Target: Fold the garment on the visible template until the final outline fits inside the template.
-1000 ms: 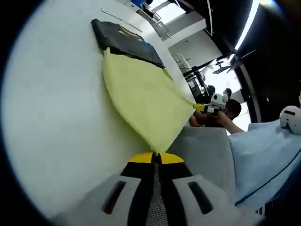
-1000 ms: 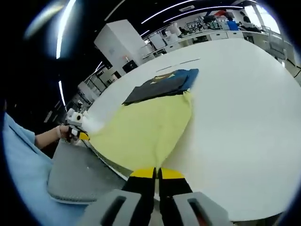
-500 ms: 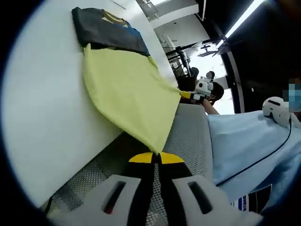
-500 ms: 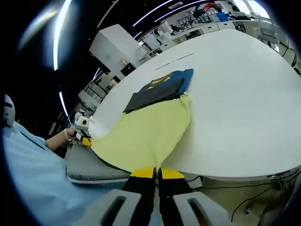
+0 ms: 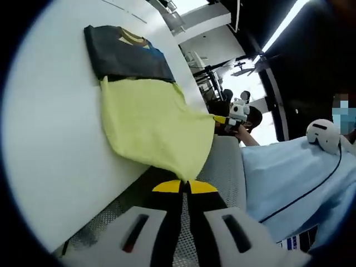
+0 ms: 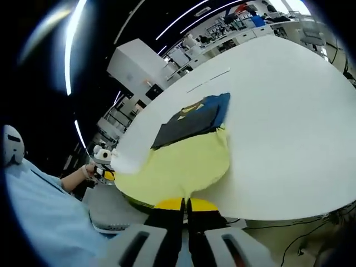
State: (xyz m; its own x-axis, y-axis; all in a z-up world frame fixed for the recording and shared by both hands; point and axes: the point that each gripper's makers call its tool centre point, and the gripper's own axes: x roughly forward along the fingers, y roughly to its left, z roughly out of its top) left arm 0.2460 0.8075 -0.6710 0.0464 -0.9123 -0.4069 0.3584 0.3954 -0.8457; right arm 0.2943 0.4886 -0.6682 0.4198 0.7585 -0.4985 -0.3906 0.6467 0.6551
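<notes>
A pale yellow garment [image 5: 150, 122] lies spread on the white table [image 5: 44, 144], its near edge hanging past the table's rim. My left gripper [image 5: 184, 183] is shut on one near corner, off the table's edge. My right gripper [image 5: 229, 118] holds the other near corner, stretched taut. In the right gripper view the yellow garment [image 6: 178, 164] runs up from my right gripper [image 6: 186, 201], which is shut on it. My left gripper [image 6: 103, 173] shows there at the left, in a hand. A folded dark navy garment [image 6: 192, 118] touches the yellow one's far edge.
A grey mesh chair seat [image 5: 219, 167] sits below the table's rim under both grippers. The person's light blue clothing [image 5: 289, 178] is close on the right. A thin strip [image 6: 208, 81] lies on the table beyond the navy garment [image 5: 125, 53]. Shelves and desks stand far behind.
Both grippers have drawn back from the table's rim with the yellow garment's corners, so its near edge now hangs over the chair. The navy garment has stayed put.
</notes>
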